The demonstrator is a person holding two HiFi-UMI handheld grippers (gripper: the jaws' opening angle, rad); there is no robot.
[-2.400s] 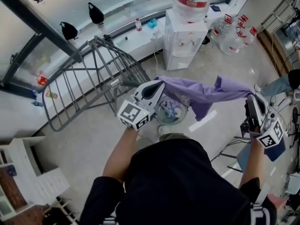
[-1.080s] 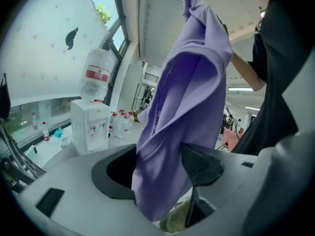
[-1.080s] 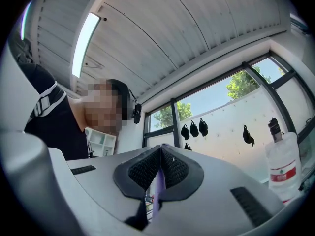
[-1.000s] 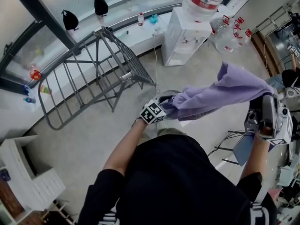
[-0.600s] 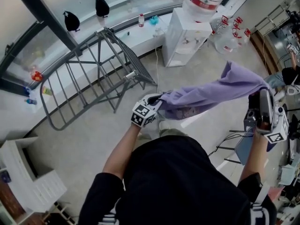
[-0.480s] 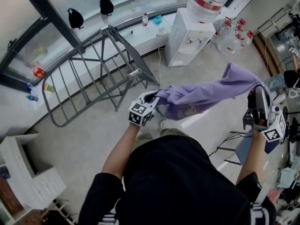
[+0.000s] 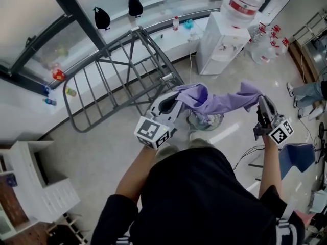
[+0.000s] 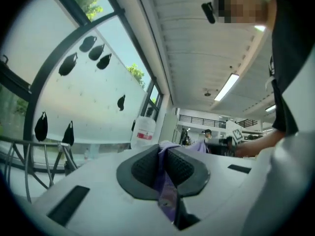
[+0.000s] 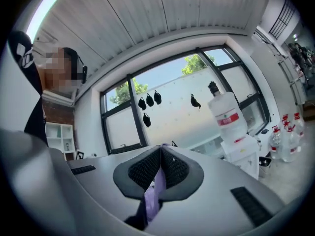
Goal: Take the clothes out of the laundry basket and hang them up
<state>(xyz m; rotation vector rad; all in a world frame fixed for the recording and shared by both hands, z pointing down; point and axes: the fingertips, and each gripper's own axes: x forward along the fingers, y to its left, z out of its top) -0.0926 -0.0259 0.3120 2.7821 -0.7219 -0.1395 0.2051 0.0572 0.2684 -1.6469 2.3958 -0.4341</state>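
Left tongs (image 7: 176,92) closing on one end of the purple garment (image 7: 219,104), cloth pinched between the pads. Right tongs (image 7: 259,102) clamped tight on the other end. Garment hangs stretched between them in mid-air, beside the grey rack (image 7: 117,78).

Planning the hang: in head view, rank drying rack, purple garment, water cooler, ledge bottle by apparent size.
1. drying rack
2. purple garment and water cooler, about alike; garment is nearer
3. ledge bottle

Head view steeply downward; gripper views upward
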